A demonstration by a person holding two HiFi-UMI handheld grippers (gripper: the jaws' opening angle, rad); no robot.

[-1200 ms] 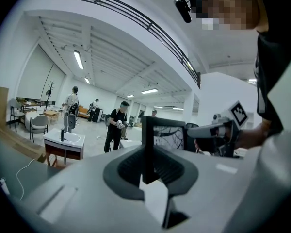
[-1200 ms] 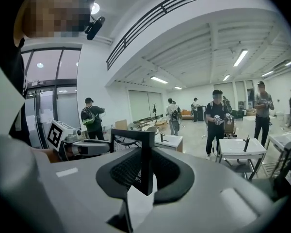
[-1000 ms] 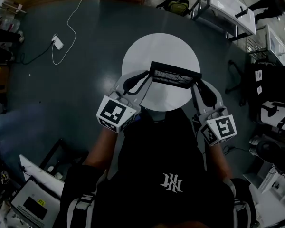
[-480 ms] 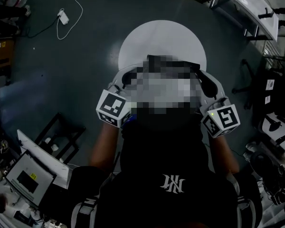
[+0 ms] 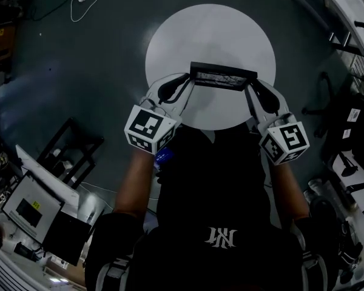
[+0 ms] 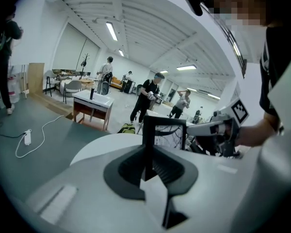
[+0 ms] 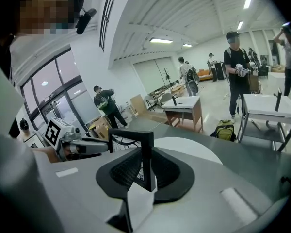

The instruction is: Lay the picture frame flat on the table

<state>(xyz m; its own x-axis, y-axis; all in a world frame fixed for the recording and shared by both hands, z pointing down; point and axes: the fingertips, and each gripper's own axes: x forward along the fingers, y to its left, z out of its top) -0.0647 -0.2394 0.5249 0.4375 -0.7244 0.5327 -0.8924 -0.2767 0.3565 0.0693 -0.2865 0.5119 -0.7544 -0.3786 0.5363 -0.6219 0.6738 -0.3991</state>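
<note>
picture frame upright over table, long axis left-right; left tongs and right tongs each clamped on one end

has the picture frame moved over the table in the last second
Yes. The picture frame was reaching the round table's right rim; now its right end lies well inside that rim, nearer the table's middle.

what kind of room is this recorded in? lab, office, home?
Probably an open-plan lab or data-collection floor: several other people standing around work tables, a laptop set up nearby, and strip ceiling lights.
</note>
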